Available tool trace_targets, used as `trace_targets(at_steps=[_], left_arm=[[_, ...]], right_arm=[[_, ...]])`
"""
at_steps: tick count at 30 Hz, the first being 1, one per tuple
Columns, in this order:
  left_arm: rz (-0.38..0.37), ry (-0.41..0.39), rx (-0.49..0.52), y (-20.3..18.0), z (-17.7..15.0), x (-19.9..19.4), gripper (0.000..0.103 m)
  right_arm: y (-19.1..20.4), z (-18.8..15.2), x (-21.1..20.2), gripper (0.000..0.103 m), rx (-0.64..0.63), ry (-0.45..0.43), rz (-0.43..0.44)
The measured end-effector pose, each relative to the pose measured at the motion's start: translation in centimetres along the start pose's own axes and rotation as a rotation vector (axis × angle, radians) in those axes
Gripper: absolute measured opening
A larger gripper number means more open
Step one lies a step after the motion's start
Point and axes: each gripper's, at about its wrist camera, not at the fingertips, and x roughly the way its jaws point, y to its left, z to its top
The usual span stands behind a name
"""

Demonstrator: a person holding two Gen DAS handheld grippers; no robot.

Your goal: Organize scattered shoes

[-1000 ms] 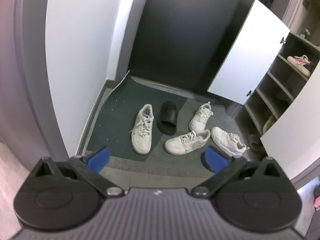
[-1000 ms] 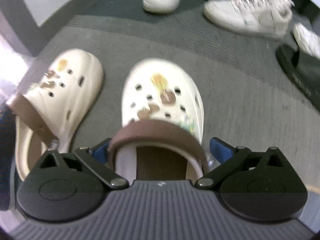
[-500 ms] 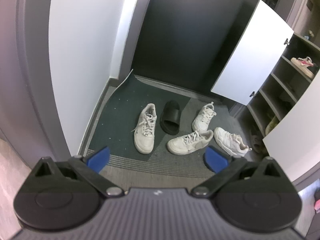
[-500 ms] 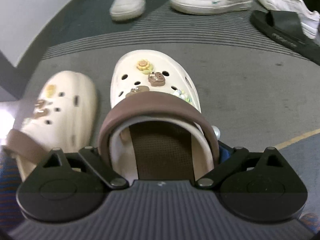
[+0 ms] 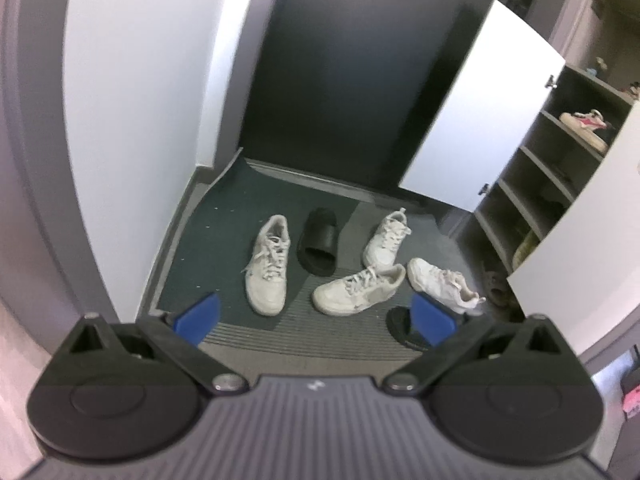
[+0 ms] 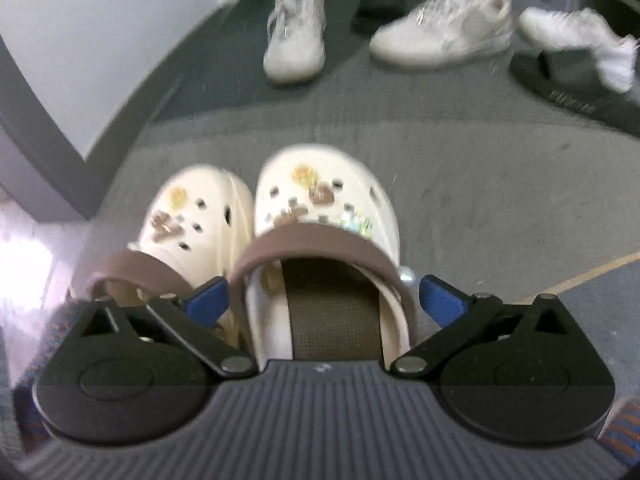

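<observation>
Your right gripper (image 6: 324, 298) has its jaws spread wide around the heel of the right-hand cream clog (image 6: 326, 236); the blue pads (image 6: 440, 296) stand just off its sides, not pressing as far as the blurred frame lets you judge. That clog sits on the grey carpet (image 6: 460, 184) touching or just beside its twin, the left-hand cream clog (image 6: 192, 220), toes pointing away from you. Only this view shows the clogs at all.

Your left gripper (image 5: 316, 318) hangs open and empty, high above the entry. It gives you what the right view lacks: the open shoe cabinet (image 5: 536, 208) on the right with its white door (image 5: 480, 108) swung out, and a pink-and-white shoe (image 5: 584, 124) on an upper shelf.

Both views catch the scattered white sneakers (image 5: 268, 264) on the dark mat (image 5: 212, 248) at the far end, plus a black slide (image 5: 318, 240) between them. A second black slide (image 6: 576, 88) lies far right in the right view; in the left view it is mostly hidden behind the right pad. Lower shelf contents are too dim to name.
</observation>
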Motion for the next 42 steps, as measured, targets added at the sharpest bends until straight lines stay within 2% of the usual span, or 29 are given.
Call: trace_targets(at_steps=[1, 4, 8, 10, 13, 15, 19, 23, 27, 29, 32, 37, 39, 40, 41, 42], left_arm=[[-0.008, 0.0, -0.002, -0.2, -0.1, -0.1, 0.103], [-0.033, -0.009, -0.005, -0.7, -0.3, -0.6, 0.103], [-0.021, -0.009, 0.008, -1.1, -0.7, -0.7, 0.103], [-0.012, -0.005, 0.013, -1.2, -0.8, -0.7, 0.103], [0.025, -0.008, 0.011, -0.6, -0.9, -0.7, 0.103], [0.048, -0.008, 0.0, 0.0, -0.8, -0.7, 0.103], [0.076, 0.006, -0.04, 1.7, -0.4, -0.4, 0.103], [0.086, 0.017, -0.054, 3.0, 0.0, 0.0, 0.103], [0.096, 0.016, -0.045, 3.8, 0.2, 0.1, 0.103], [0.109, 0.015, -0.044, 4.3, 0.3, 0.1, 0.103], [0.13, 0.012, -0.05, 5.1, 0.6, 0.2, 0.103], [0.155, 0.008, -0.07, 6.5, 0.9, 0.1, 0.103], [0.16, 0.005, -0.081, 6.9, 1.1, 0.1, 0.103], [0.161, 0.003, -0.083, 7.0, 1.1, 0.1, 0.103], [0.163, -0.002, -0.085, 7.1, 1.2, 0.1, 0.103], [0.163, -0.003, -0.085, 7.1, 1.2, 0.1, 0.103]], right_arm=[[0.8, -0.4, -1.6, 0.103, 0.009, -0.06, 0.016], [3.0, -1.6, -2.7, 0.103, -0.021, -0.08, 0.058], [5.3, -3.3, -1.4, 0.099, -0.136, -0.033, 0.007], [4.7, -3.6, 0.7, 0.098, -0.055, 0.003, -0.002], [4.6, -3.5, 2.8, 0.086, -0.045, 0.009, -0.023], [5.4, -3.4, 3.9, 0.07, -0.065, 0.009, -0.04], [6.4, -2.7, 5.6, 0.062, -0.051, -0.019, -0.052], [7.1, -1.6, 6.8, 0.059, -0.003, -0.059, -0.071], [7.7, -0.8, 7.2, 0.044, 0.039, -0.086, -0.084], [8.5, -0.3, 7.4, 0.041, 0.056, -0.092, -0.093], [9.5, 0.4, 8.0, 0.038, 0.035, -0.093, -0.077], [11.7, 1.2, 8.6, 0.038, -0.017, -0.12, -0.034], [12.4, 1.3, 9.4, 0.038, -0.053, -0.091, -0.031], [12.7, 1.5, 10.0, 0.041, -0.073, -0.049, -0.031], [12.8, 1.5, 10.5, 0.052, -0.088, -0.016, -0.031], [12.6, 1.6, 10.5, 0.051, -0.09, -0.007, -0.026]])
